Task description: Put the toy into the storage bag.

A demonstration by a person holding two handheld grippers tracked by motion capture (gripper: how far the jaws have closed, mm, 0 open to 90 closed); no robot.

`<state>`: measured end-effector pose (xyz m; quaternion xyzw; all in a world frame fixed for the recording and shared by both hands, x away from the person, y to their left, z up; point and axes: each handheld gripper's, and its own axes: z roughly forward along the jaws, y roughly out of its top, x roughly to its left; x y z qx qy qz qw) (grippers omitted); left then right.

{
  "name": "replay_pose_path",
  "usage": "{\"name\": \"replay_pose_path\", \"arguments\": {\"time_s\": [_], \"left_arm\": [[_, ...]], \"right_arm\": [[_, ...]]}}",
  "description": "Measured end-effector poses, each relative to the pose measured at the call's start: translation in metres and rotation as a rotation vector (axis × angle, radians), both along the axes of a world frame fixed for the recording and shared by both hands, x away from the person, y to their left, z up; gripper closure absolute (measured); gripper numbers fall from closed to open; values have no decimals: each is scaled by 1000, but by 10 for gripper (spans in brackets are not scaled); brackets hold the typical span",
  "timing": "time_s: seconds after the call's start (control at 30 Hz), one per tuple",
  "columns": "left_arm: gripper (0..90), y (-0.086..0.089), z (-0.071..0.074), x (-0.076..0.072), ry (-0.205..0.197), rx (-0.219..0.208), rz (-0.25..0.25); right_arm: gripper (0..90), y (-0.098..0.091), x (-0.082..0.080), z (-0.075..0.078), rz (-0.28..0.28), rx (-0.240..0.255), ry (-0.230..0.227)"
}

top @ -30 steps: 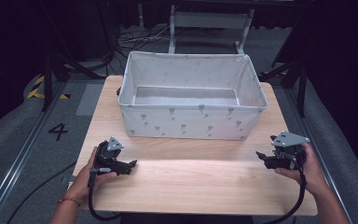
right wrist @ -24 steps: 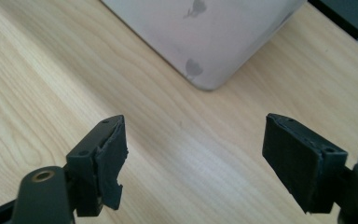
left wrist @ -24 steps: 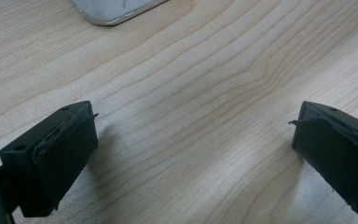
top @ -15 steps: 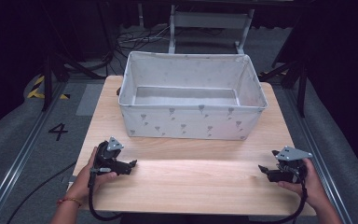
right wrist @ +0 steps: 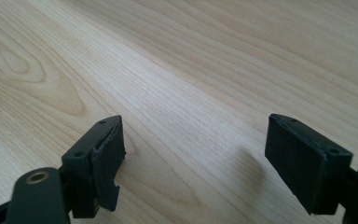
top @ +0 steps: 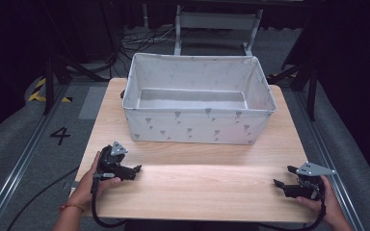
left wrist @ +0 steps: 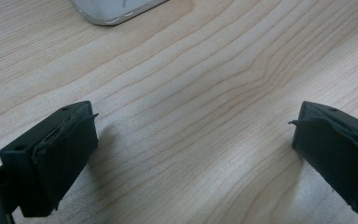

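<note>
Over bare table (top: 192,183) — both grippers' jaws wide, empty.

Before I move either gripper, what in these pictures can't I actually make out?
- Fabric bin: in the high view its near wall hides the front strip of its floor.
- Same bin in the left gripper view: the top edge cuts it to one corner.
- Left gripper and right gripper: small in the high view; the gripper views show both open.
- Table: its near edge is partly hidden by hands and cables.
</note>
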<state>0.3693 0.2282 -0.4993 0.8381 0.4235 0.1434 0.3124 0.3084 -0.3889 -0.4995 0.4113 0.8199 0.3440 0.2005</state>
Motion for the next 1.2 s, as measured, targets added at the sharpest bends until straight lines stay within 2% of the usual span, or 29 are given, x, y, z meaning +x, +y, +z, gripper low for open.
{"name": "replay_pose_path", "arguments": {"time_s": [0.07, 0.13, 1.2], "left_arm": [[4, 0, 0, 0, 0, 0, 1], [4, 0, 0, 0, 0, 0, 0], [4, 0, 0, -1, 2, 0, 8]], "right_arm": [[182, -3, 0, -4, -14, 36, 13], [151, -6, 2, -5, -41, 50, 40], [147, -5, 2, -5, -53, 49, 41]]}}
